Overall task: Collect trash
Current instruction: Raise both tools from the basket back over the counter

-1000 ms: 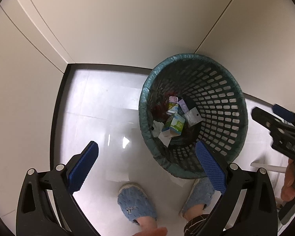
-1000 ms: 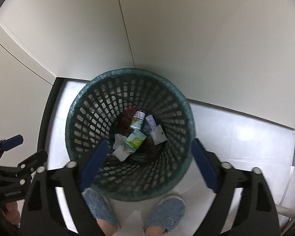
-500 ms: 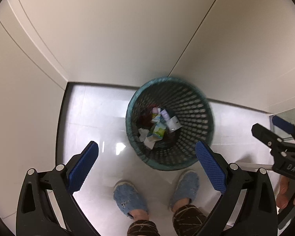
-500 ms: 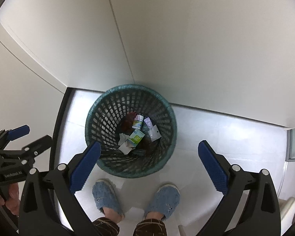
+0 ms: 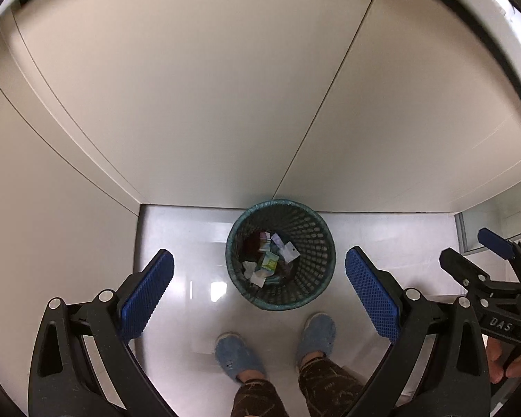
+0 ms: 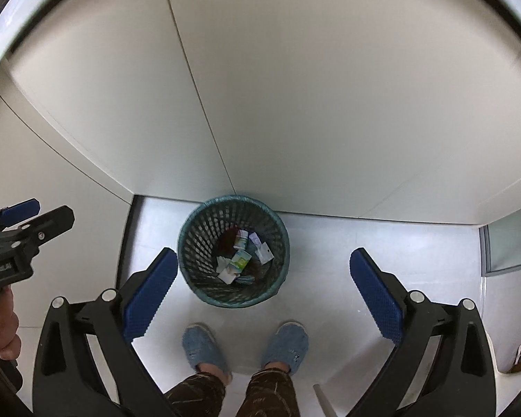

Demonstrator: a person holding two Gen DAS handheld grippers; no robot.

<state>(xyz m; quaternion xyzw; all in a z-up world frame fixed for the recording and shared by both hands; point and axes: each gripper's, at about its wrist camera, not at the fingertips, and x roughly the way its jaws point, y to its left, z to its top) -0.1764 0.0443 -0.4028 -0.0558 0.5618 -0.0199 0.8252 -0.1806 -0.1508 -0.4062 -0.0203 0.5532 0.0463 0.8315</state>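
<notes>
A dark green mesh waste basket [image 5: 314, 239] stands on the white floor against the wall; it also shows in the right wrist view [image 6: 198, 243]. Inside lie pieces of trash [image 5: 269, 264]: small cartons, paper scraps and wrappers, also seen in the right wrist view [image 6: 239, 260]. My left gripper [image 5: 258, 295] is open and empty, high above the basket. My right gripper [image 6: 260, 293] is open and empty at about the same height. Each gripper shows at the edge of the other's view, the right one [image 5: 482, 257] and the left one [image 6: 34, 215].
Beige wall panels [image 5: 208, 104] rise behind the basket and on the left. The person's feet in blue slippers [image 5: 239, 354] stand just in front of the basket. A glass panel [image 6: 507, 243] is at the right. White glossy floor [image 5: 184, 243] surrounds the basket.
Both grippers have risen well away from the basket, which now looks much smaller. Both stay open and empty. The trash in the basket has not moved.
</notes>
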